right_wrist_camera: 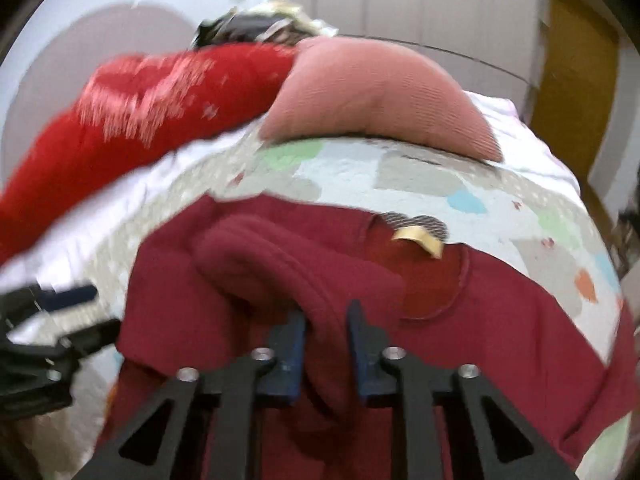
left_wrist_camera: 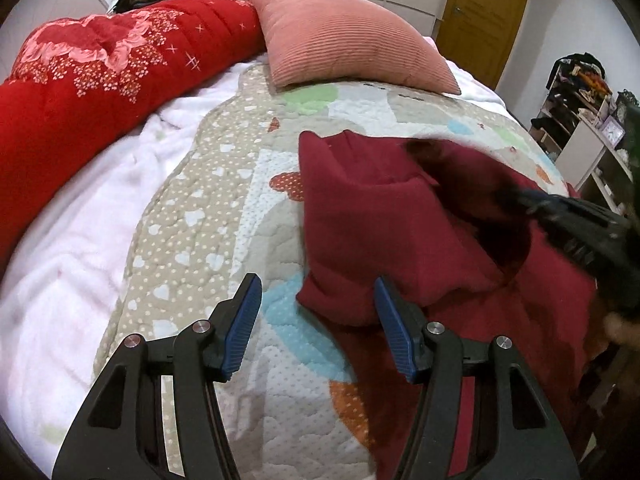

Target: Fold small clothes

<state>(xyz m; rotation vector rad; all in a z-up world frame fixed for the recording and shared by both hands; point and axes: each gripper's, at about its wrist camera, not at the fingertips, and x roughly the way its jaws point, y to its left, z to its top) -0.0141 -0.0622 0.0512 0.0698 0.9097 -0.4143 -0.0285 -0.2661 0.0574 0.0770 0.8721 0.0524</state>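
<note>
Left gripper (left_wrist_camera: 318, 314) sits low over the patchwork quilt (left_wrist_camera: 208, 200), pointing up the bed, jaws wide apart and holding nothing; its blue pads (left_wrist_camera: 244, 320) frame the near left corner of the maroon sweatshirt (left_wrist_camera: 372, 216), right pad over the fabric, left pad over bare quilt. Right gripper (right_wrist_camera: 326, 332) angled down onto the sweatshirt (right_wrist_camera: 500, 320), jaws closed in on a rolled fold of maroon fabric bunched between them. Right view is motion-blurred. Tan neck label (right_wrist_camera: 420, 238) shows inside the collar, any writing unreadable. Sweatshirt lies spread on the quilt, mostly right of the left gripper. Pink ribbed pillow (left_wrist_camera: 352, 40) and red floral comforter (left_wrist_camera: 100, 64) lie beyond, well apart
</note>
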